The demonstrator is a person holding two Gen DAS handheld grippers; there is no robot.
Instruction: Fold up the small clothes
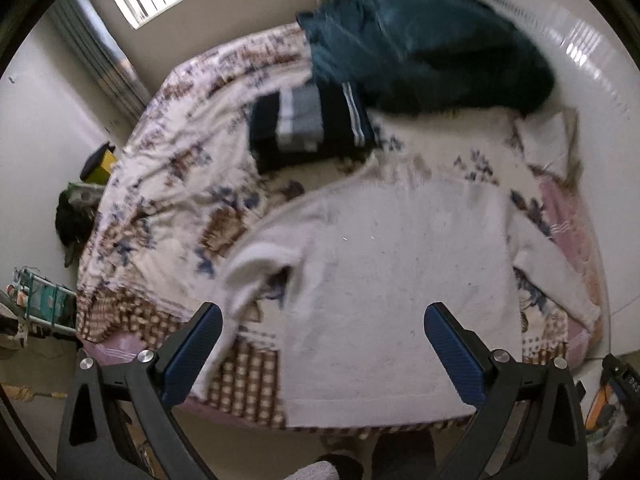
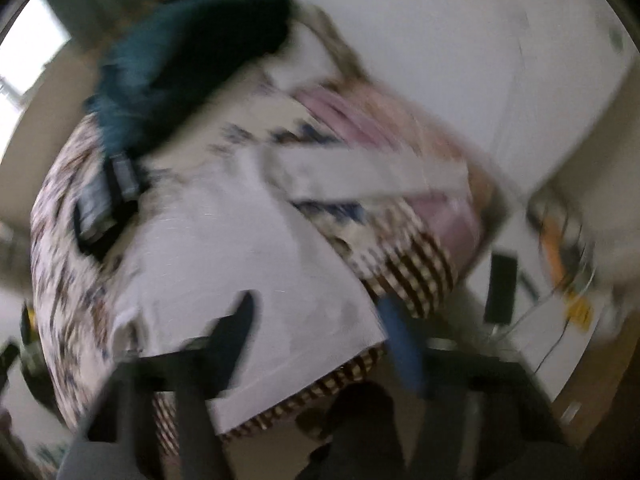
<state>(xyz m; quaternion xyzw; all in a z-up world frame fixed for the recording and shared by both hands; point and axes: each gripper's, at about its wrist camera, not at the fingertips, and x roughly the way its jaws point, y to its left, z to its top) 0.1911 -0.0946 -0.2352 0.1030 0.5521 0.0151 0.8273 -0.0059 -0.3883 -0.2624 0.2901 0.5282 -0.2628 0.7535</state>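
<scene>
Left wrist view: left gripper spread wide, empty, above white sweater lying flat on the patterned bed. Right wrist view, blurred: right gripper spread wide over the sweater's hem.

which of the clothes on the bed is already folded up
The dark navy garment with grey and white stripes, lying as a neat rectangle mid-bed. The white sweater lies spread flat with sleeves out, and the teal garment is a loose heap behind.
</scene>
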